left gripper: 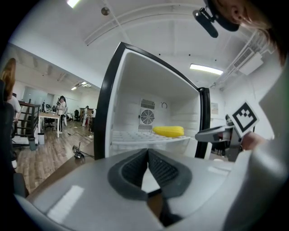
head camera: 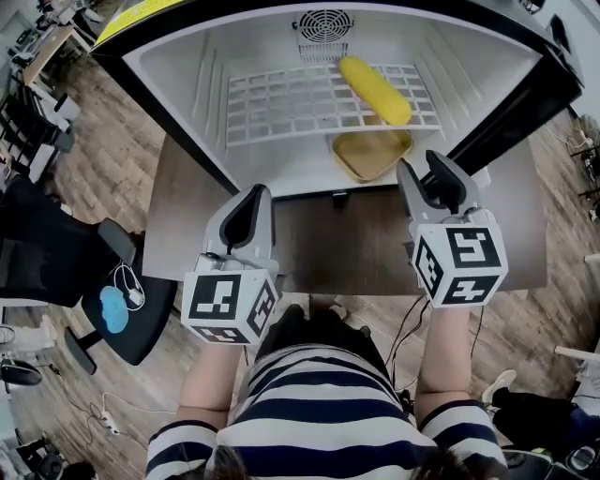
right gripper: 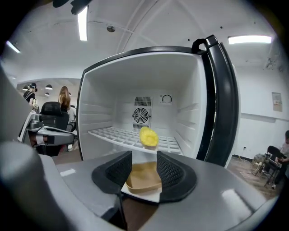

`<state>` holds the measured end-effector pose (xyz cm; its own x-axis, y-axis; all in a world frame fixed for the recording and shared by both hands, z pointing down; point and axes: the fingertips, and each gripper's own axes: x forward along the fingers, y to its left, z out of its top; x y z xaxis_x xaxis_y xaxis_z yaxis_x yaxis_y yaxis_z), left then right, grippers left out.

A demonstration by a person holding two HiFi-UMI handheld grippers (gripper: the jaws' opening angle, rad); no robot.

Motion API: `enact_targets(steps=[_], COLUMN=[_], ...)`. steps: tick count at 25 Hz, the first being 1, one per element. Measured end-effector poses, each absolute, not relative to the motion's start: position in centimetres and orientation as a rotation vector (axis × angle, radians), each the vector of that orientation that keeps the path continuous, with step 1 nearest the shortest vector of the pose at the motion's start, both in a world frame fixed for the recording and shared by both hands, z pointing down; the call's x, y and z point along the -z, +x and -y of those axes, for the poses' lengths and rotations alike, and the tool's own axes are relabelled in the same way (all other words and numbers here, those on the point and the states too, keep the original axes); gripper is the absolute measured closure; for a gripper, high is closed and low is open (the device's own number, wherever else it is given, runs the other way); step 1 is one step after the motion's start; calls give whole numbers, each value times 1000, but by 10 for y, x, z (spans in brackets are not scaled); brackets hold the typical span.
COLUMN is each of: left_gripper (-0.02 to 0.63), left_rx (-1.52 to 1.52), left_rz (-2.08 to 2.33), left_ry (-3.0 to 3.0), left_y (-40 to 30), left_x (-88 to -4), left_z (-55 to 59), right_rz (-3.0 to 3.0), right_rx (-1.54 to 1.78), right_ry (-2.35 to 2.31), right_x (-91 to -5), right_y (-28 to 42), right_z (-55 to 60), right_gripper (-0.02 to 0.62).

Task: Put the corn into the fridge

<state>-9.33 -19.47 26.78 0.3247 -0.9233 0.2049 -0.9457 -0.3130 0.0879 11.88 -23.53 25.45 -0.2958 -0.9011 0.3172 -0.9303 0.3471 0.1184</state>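
The yellow corn (head camera: 375, 89) lies on the white wire shelf (head camera: 281, 103) inside the open fridge, toward the right; it shows too in the left gripper view (left gripper: 168, 131) and end-on in the right gripper view (right gripper: 148, 136). Below it a tan tray (head camera: 370, 155) rests on the fridge floor at the front. My right gripper (head camera: 424, 167) hovers just before the fridge opening, in line with the tray and corn, jaws open with nothing between them (right gripper: 144, 158). My left gripper (head camera: 255, 192) is held level in front of the fridge's left half, its pads closed together and empty (left gripper: 147, 153).
The fridge stands on a brown table (head camera: 347, 239), its black door (head camera: 525, 94) swung open at the right. A fan grille (head camera: 323, 25) sits on the back wall. A black office chair (head camera: 112, 300) is at the left. People stand far off in the room (left gripper: 61, 108).
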Motion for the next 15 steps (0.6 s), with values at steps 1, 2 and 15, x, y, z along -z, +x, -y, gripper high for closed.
enact_targets(steps=[1, 2, 15], left_gripper=[606, 606, 606], left_rx=[-173, -173, -178], left_rz=[1721, 1729, 1794], left_ry=[2389, 2382, 2299], left_y=[-96, -99, -118], left_x=[-268, -268, -277], left_z=[193, 192, 173], right_rz=[2289, 2290, 2304], right_rx=[-135, -144, -231], right_ry=[1624, 1626, 1671], right_x=[-257, -259, -281], right_y=[119, 118, 126], right_z=[232, 229, 202], right_gripper=[429, 437, 567])
